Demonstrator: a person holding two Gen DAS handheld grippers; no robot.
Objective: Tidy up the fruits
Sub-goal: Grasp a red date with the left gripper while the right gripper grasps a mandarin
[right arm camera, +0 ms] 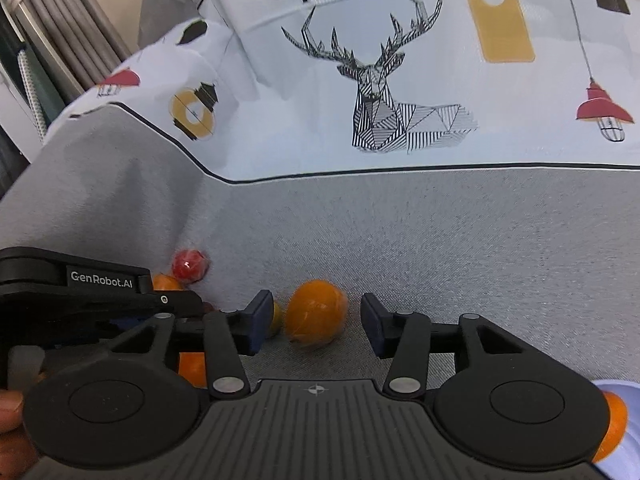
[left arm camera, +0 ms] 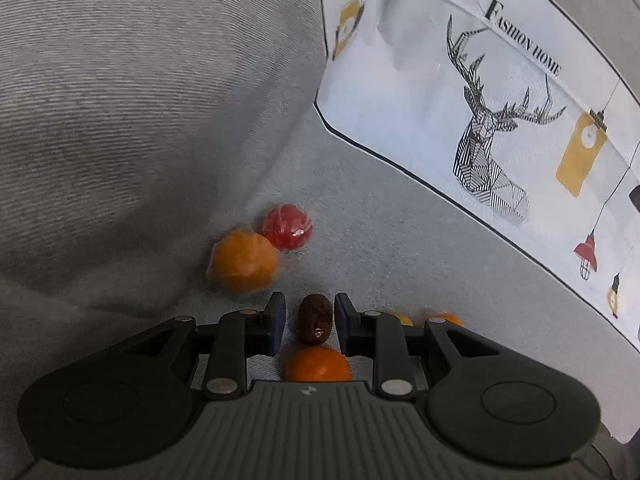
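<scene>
In the left wrist view a dark red-brown date (left arm camera: 316, 320) lies on the grey fabric between the fingers of my left gripper (left arm camera: 311, 322). The jaws are open, with a gap at the left pad. An orange (left arm camera: 318, 366) lies just behind the date, under the gripper. Farther ahead, a larger orange (left arm camera: 243, 260) and a red fruit (left arm camera: 287, 227) rest against a grey cushion. In the right wrist view my right gripper (right arm camera: 316, 324) stands open around another orange (right arm camera: 318, 314), with space on both sides. A small yellow fruit (right arm camera: 276, 318) sits by its left finger.
A white cushion cover with a deer print (right arm camera: 380, 80) lies along the back. The grey cushion (left arm camera: 120, 120) walls off the left. The left gripper's black body (right arm camera: 80, 300) crowds the right gripper's left side. A pale bowl (right arm camera: 624, 392) at the bottom right holds an orange (right arm camera: 614, 424).
</scene>
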